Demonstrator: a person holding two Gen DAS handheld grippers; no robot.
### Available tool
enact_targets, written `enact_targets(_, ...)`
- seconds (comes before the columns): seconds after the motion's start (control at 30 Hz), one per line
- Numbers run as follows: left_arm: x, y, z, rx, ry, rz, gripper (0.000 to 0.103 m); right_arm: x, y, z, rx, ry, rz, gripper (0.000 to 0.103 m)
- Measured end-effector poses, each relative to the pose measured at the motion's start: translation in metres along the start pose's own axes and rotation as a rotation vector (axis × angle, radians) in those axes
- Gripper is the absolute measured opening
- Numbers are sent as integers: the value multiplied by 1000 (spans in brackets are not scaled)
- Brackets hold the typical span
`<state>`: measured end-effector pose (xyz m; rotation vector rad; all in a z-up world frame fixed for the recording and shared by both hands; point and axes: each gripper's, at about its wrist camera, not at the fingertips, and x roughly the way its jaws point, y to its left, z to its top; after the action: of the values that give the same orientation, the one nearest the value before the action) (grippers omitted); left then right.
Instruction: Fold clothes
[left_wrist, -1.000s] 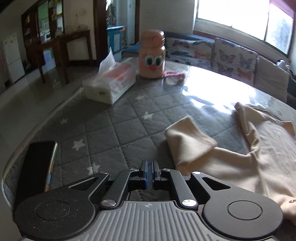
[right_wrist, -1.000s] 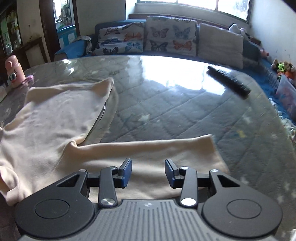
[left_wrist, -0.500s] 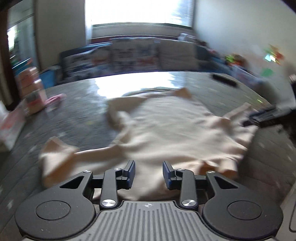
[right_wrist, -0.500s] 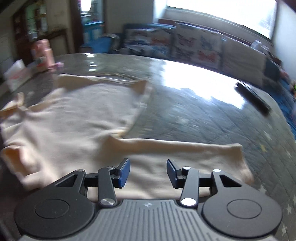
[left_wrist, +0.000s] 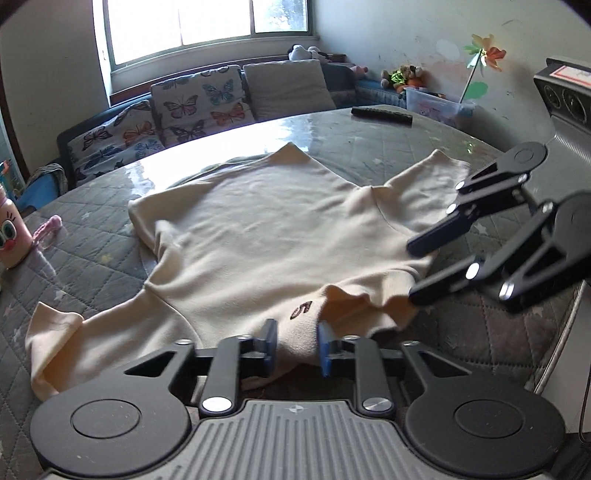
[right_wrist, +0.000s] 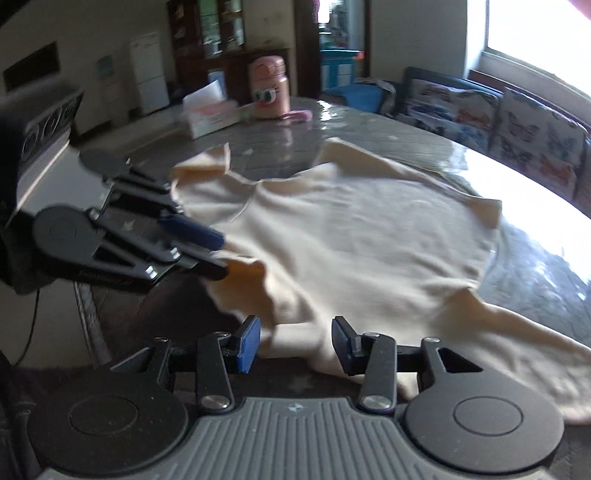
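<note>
Left gripper (left_wrist: 295, 341): we see its jaws closing, with the near edge of the cream shirt (left_wrist: 266, 236) bunched between the blue pads; we cannot tell whether the pads press the cloth yet. Right gripper (right_wrist: 295, 341): jaws closing too, partly apart, cloth lying between them without clear contact. We see both grippers at the same near edge, close together, the right one's fingertips at a raised fold. We note the shirt lies spread on the quilted table (left_wrist: 480, 325), sleeves out to either side. Further out: a remote (left_wrist: 381, 116) at the far edge, a pink bottle (right_wrist: 269, 92) and a tissue pack (right_wrist: 208, 114) on the other side, butterfly cushions (left_wrist: 195, 105) under the window.
</note>
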<state>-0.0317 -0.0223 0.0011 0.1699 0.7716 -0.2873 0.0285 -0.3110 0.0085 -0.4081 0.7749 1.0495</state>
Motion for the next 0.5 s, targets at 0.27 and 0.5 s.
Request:
enact_targets(0.27,-15,-4,-5,45,-29,-25,2,9,13,-12,-17,23,-25,2)
enact_targets(0.5,-14,-7,-16,91,27,-66,2,-3,23,-21,-68,70,20,2)
